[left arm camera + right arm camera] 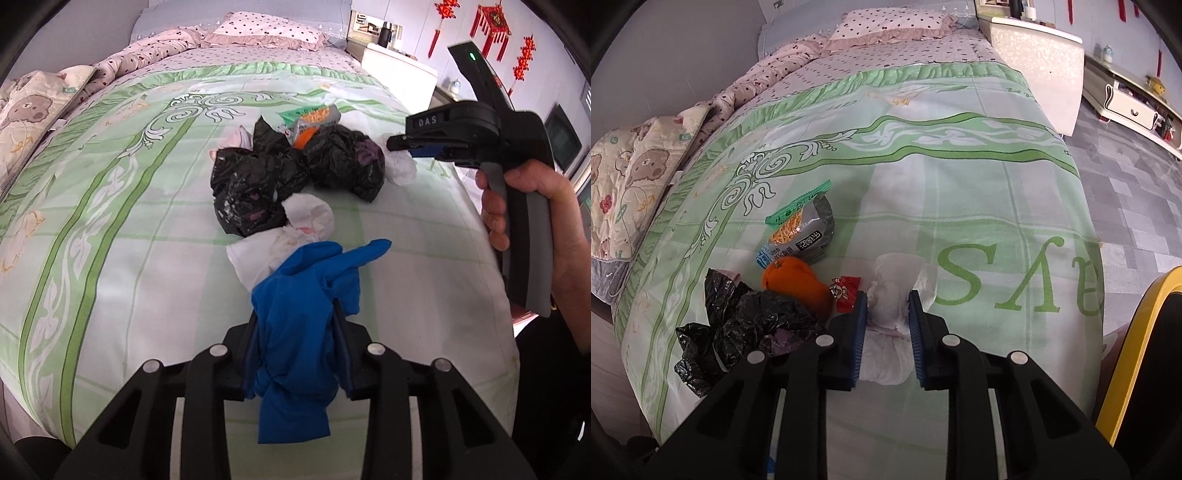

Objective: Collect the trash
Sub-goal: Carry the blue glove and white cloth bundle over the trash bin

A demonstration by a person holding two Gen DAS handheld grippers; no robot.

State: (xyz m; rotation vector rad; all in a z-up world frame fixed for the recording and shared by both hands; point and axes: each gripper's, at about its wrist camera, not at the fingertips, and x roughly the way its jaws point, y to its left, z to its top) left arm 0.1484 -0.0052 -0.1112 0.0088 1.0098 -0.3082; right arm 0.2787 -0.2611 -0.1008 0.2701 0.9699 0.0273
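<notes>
Two wrist views over a bed point(122, 206) covered with a green-and-white patterned sheet, on which a small heap of trash lies.

Left gripper point(295, 325): its fingers point(248, 354) are closed on a crumpled blue glove point(295, 332). The glove bunches between the pads, its lower end hanging below them and one glove finger sticking out toward the upper right. Just beyond the glove lies a white tissue point(295, 229) with faint reddish marks, touching a crumpled black plastic bag point(247, 192). A second black bag point(343, 158) sits just to the right of the first, the two touching. Behind them, part of a grey-and-orange snack packet point(314, 118) with a green edge shows.

Right gripper point(887, 299): its blue-padded fingers point(860, 332) are narrowed onto a wad of white tissue point(888, 295), which fills the gap between the pads and rests on the sheet. In the left wrist view the same gripper point(397, 146) reaches in from the right, held by a hand point(532, 206) on its grey grip, with the white wad point(400, 170) at its tips, just beside the second black bag.

Left of the right fingers in the right wrist view: a small red wrapper point(846, 291), an orange object point(796, 282) touching it, the snack packet point(803, 229) beyond, and black bag plastic point(746, 325) nearest the camera. A pillow point(886, 22) with a dotted cover lies at the head of the bed, and a bear-print quilt point(631, 177) along its left side.
</notes>
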